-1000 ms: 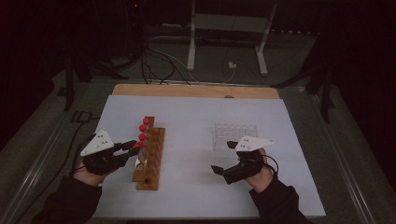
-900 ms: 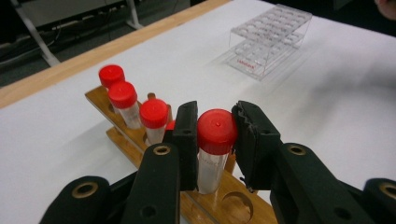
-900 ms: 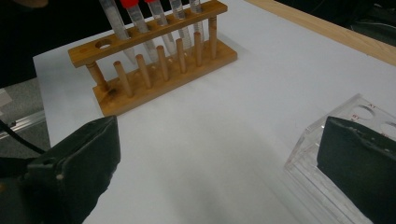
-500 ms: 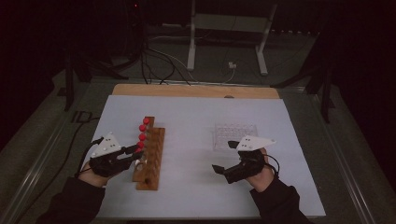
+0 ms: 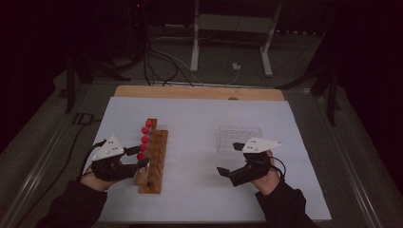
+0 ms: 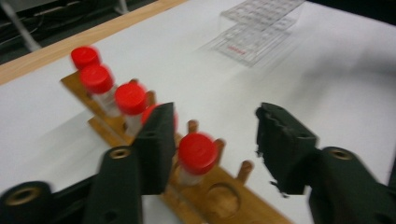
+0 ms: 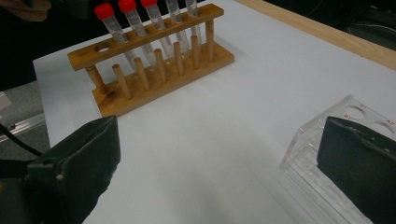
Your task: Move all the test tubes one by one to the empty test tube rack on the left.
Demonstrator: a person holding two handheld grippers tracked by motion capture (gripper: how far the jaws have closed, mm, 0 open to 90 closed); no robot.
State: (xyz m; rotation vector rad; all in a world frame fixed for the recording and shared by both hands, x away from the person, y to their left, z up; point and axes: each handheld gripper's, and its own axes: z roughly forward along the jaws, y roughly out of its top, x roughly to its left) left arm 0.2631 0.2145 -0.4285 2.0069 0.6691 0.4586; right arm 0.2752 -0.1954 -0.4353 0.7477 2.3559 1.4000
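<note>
Left gripper [image 6: 212, 140] at the near end of the wooden rack [image 5: 154, 161], jaws wide and holding nothing. Nearest red-capped tube [image 6: 196, 156] upright between the fingers, closer to the left finger [image 6: 156, 147] than to the right one; no contact visible on either side, though motion blur leaves this uncertain. Tube's long axis vertical, cap at about fingertip level. Four more red caps in a row beyond the fingertips, receding up and to the left in the left gripper view. Empty hole in the rack just on the near side of the tube, toward the gripper body.

Coming move, as a guess: closing on this tube, then lifting straight up along its axis. Off-centre position means the left finger would likely meet it first and push it sideways in its hole.

Right gripper [image 5: 237, 160] low over bare white paper, jaws wide, empty. Clear plastic rack [image 7: 345, 154] just beside its right finger; wooden rack well beyond the fingertips, tubes standing in it. Left hand [image 5: 102, 173] far nearer the tubes; right hand [image 5: 266, 175] nearer the clear rack.
</note>
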